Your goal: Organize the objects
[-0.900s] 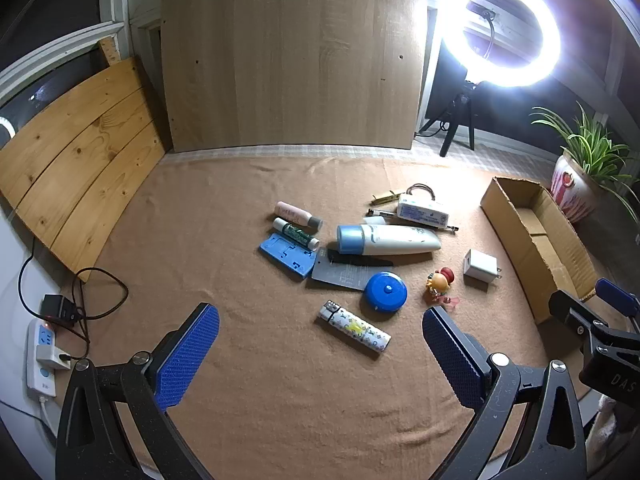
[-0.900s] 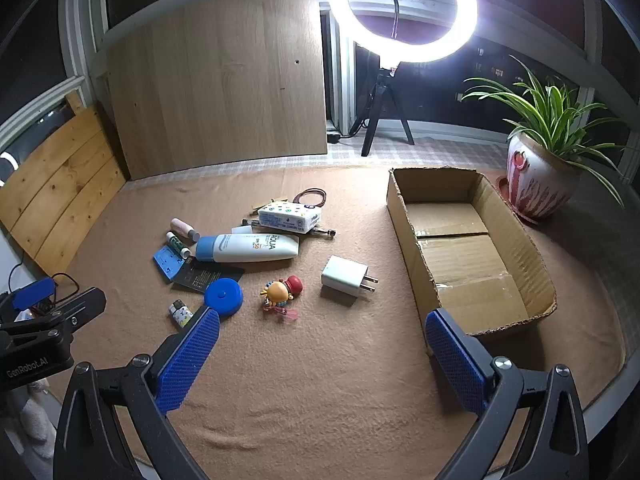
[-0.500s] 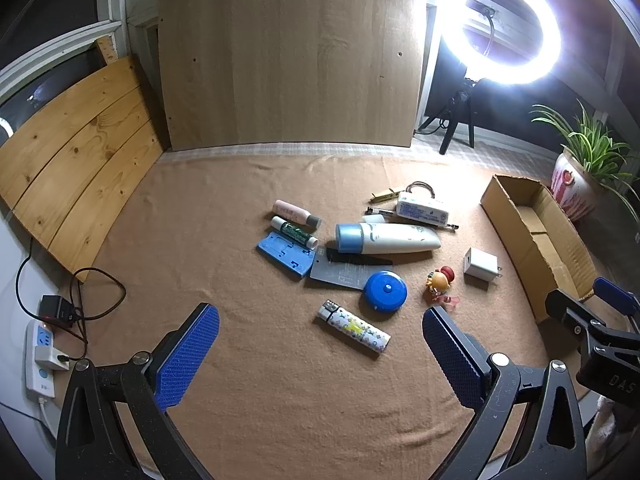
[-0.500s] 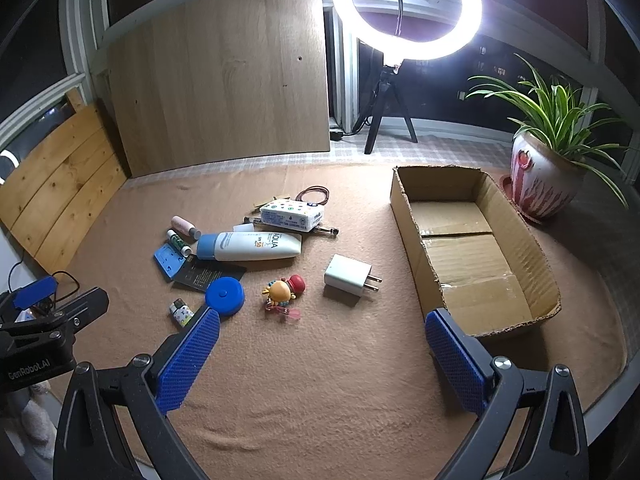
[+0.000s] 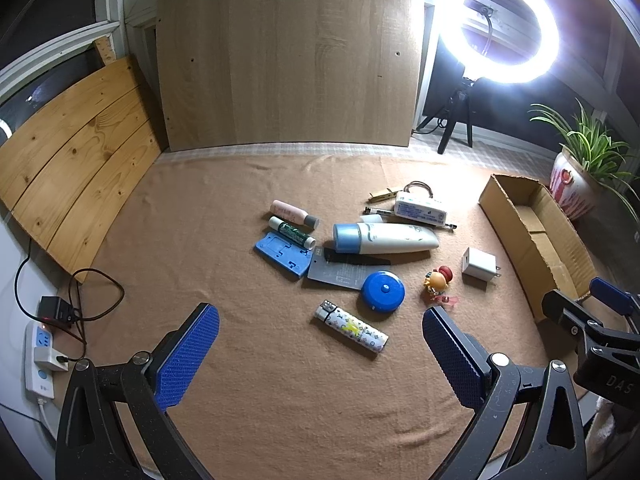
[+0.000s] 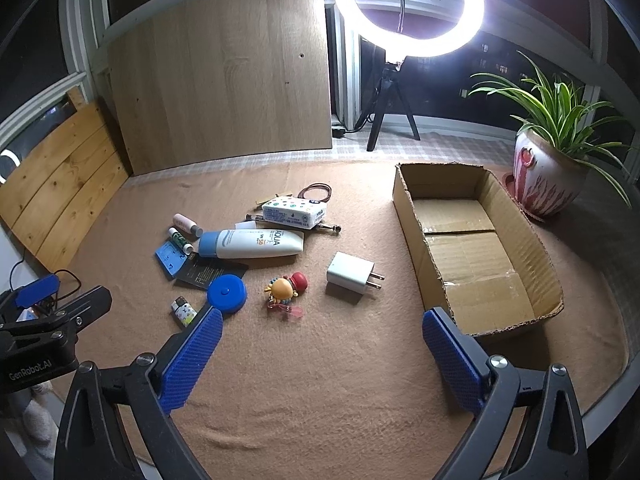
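Two grippers are in your hands, and both stand spread wide with nothing between their blue ribbed pads. Your left gripper [image 5: 320, 348] hovers over the tan felt cloth [image 5: 200, 208], and the nearest thing to it is the white patterned lighter [image 5: 351, 331], lying just ahead of the gap between its fingers, slightly toward the right finger. Beyond that sits the round blue tape measure [image 5: 383, 291], touching the edge of the dark grey card [image 5: 340, 272]. The white tube with the blue cap [image 5: 384, 238] lies on its side behind the card, and the blue rectangular plastic holder [image 5: 283, 254] sits to the card's left.

Your right gripper [image 6: 322, 354] is also above the cloth, with the small orange and red toy figure [image 6: 285, 288] ahead of it, a little left of centre, and the white wall charger plug [image 6: 352, 273] just right of the toy (prongs pointing toward the box). The open brown cardboard box [image 6: 404, 200] lies ahead and to the right; its near corner is close beside your right finger. The white printed tissue pack [image 6: 294, 212] rests farther back, behind the tube, well apart from both grippers.
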`<state>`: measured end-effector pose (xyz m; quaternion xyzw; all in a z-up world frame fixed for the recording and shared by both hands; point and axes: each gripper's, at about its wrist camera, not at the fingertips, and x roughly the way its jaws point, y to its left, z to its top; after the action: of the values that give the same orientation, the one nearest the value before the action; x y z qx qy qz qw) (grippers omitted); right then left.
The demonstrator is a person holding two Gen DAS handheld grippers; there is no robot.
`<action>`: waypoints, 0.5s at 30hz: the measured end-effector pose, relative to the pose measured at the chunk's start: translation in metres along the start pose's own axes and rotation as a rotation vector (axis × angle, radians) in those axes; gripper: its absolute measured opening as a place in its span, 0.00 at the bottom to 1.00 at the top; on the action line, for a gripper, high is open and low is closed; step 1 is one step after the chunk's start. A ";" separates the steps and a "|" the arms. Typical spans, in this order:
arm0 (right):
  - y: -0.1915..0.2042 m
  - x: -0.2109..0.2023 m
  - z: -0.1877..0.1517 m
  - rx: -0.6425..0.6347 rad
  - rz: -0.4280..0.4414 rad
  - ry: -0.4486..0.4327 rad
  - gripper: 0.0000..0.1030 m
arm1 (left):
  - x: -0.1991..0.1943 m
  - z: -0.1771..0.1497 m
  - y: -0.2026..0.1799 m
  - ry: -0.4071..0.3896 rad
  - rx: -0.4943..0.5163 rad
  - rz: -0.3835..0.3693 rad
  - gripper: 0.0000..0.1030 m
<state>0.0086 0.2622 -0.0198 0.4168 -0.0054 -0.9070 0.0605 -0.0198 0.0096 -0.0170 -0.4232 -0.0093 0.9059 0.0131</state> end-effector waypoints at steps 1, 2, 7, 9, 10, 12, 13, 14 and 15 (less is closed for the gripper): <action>0.000 0.000 0.000 0.001 0.001 0.001 0.96 | 0.000 0.000 0.000 0.000 0.000 0.000 1.00; 0.000 0.000 0.000 0.001 0.002 0.002 0.96 | 0.001 0.000 -0.001 0.001 0.001 0.000 1.00; 0.000 0.000 -0.001 0.001 0.005 0.004 0.96 | 0.001 -0.001 -0.004 0.001 0.003 -0.001 1.00; 0.000 0.000 -0.001 0.001 0.006 0.005 0.96 | 0.001 -0.001 -0.004 0.001 0.003 -0.001 1.00; 0.000 0.000 -0.001 0.001 0.006 0.004 0.96 | 0.001 -0.001 -0.004 0.001 0.003 -0.002 1.00; 0.001 0.000 -0.001 0.002 0.007 0.006 0.96 | 0.001 -0.001 -0.004 0.002 0.003 -0.002 1.00; 0.001 0.000 -0.001 0.002 0.007 0.007 0.96 | 0.001 -0.001 -0.004 0.002 0.003 -0.002 1.00; 0.001 0.000 -0.001 0.002 0.007 0.007 0.96 | 0.001 -0.001 -0.004 0.002 0.003 -0.001 1.00; 0.001 0.000 -0.001 0.002 0.008 0.007 0.96 | 0.001 -0.001 -0.004 0.002 0.003 -0.002 1.00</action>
<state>0.0096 0.2610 -0.0204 0.4202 -0.0079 -0.9052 0.0635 -0.0199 0.0139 -0.0183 -0.4243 -0.0083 0.9054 0.0147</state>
